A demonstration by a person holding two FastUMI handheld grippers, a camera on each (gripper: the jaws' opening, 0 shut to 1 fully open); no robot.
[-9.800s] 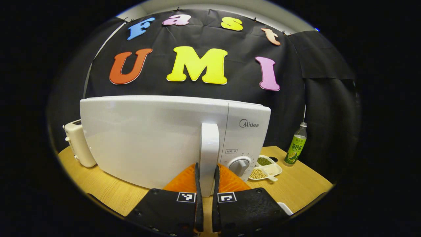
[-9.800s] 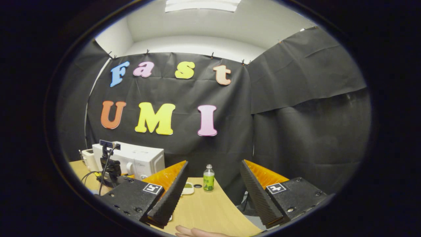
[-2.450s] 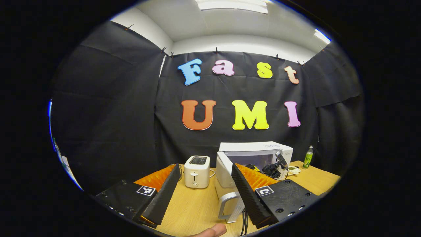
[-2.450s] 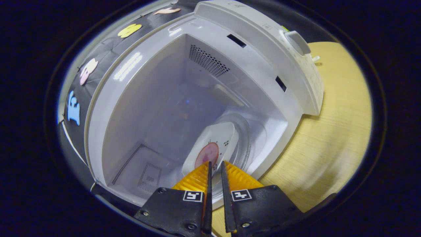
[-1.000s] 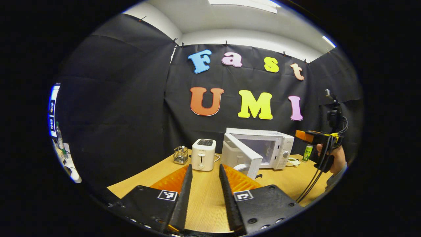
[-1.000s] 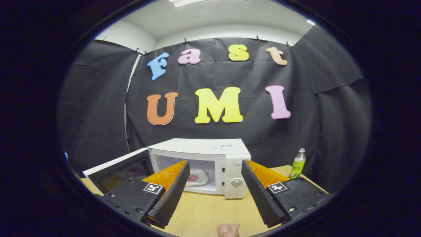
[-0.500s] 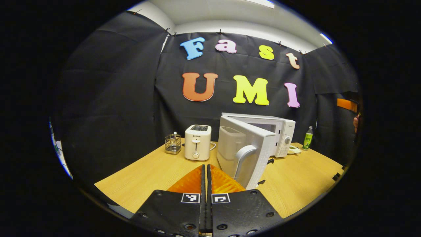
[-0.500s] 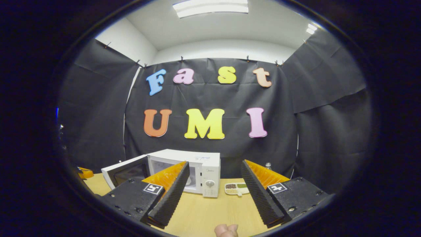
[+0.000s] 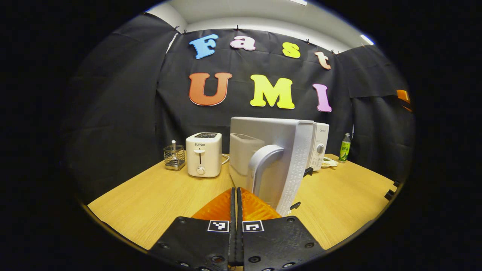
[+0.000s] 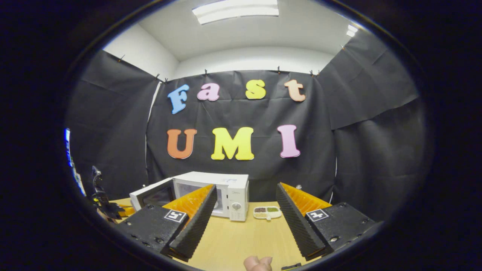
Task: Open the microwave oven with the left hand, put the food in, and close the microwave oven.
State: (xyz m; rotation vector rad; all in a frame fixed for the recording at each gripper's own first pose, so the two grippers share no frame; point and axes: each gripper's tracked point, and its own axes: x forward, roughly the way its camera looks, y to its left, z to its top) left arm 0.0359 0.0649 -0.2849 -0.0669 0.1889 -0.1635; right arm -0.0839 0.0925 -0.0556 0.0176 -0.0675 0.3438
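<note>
Things on the table, counted

There is one microwave (image 9: 278, 158), one toaster (image 9: 203, 159), one wire basket (image 9: 174, 157), one bottle (image 9: 344, 147) and one dish (image 10: 267, 212) with three parts; two grippers (image 9: 236, 205) (image 10: 243, 212) are seen.

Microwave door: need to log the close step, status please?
Left hand-held gripper shut, empty, just short of the door handle. Right hand-held gripper open, back from the table. Microwave door ajar. Nothing blocking.
</note>
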